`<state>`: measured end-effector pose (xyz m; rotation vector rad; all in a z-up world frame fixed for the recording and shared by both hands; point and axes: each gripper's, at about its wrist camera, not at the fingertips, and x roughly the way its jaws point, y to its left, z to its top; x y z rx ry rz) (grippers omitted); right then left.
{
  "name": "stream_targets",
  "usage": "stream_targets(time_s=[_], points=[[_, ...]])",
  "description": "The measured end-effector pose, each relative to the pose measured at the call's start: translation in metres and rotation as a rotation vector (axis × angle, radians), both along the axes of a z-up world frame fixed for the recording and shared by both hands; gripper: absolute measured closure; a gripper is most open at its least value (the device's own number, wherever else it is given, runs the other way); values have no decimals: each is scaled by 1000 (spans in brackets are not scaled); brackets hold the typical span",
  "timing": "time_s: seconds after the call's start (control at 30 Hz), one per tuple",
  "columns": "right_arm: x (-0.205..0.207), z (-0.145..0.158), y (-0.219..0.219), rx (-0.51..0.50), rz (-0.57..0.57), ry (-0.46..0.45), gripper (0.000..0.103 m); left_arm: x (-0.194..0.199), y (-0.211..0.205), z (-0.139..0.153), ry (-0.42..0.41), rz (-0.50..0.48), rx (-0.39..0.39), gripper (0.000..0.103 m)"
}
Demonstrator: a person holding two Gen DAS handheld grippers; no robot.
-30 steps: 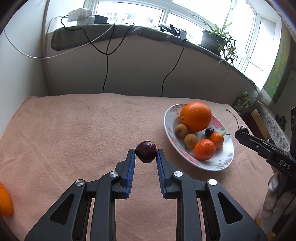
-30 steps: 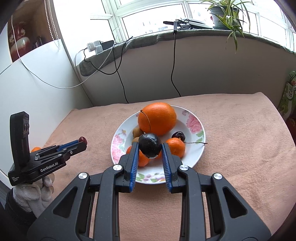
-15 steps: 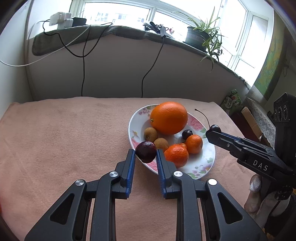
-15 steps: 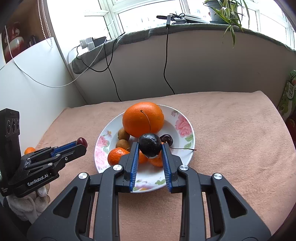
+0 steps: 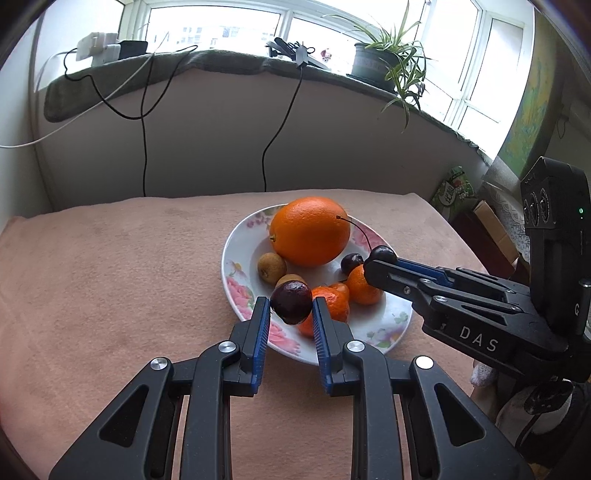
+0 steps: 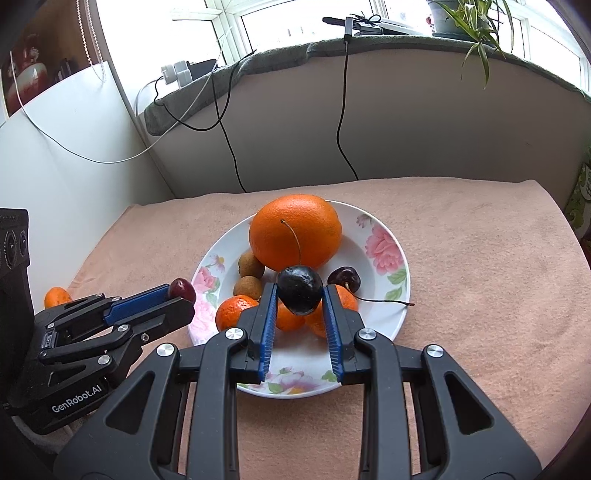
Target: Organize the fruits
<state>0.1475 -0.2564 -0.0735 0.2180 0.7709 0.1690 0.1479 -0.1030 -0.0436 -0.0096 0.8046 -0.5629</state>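
Over the flowered white ceramic plate (image 5: pixel 236 291), the left gripper (image 5: pixel 291 314) pinches a dark red cherry (image 5: pixel 291 302), the right gripper (image 6: pixel 300 295) a stemmed black cherry (image 6: pixel 300 290). Best lower each into bare plate, clear of the big orange (image 6: pixel 295 230), before letting go.

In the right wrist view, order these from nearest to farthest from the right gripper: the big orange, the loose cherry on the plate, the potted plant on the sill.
1. Loose cherry: on the plate, just right of the right gripper tips.
2. Big orange: at the back of the plate, behind the dark cherry the gripper holds.
3. Potted plant: on the windowsill, far top right.
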Motion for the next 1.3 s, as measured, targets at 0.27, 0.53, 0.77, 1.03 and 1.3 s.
stream_targets(time_s=[0.27, 0.53, 0.77, 1.03, 1.3], points=[[-1, 1, 2, -10, 5, 2, 77, 0, 0, 1, 0, -3, -2, 81], [0, -1, 2, -13, 1, 13, 74, -1, -1, 2, 0, -6, -3, 81], [-5, 5, 1, -16, -12, -16, 48, -1, -2, 4, -7, -7, -5, 69], [-8, 8, -7, -17, -34, -19, 48, -7, 0, 8, -30, 10, 12, 42], [-18, 13, -11, -9, -41, -39, 48, -17, 6, 16, -75, 72, 52, 24]])
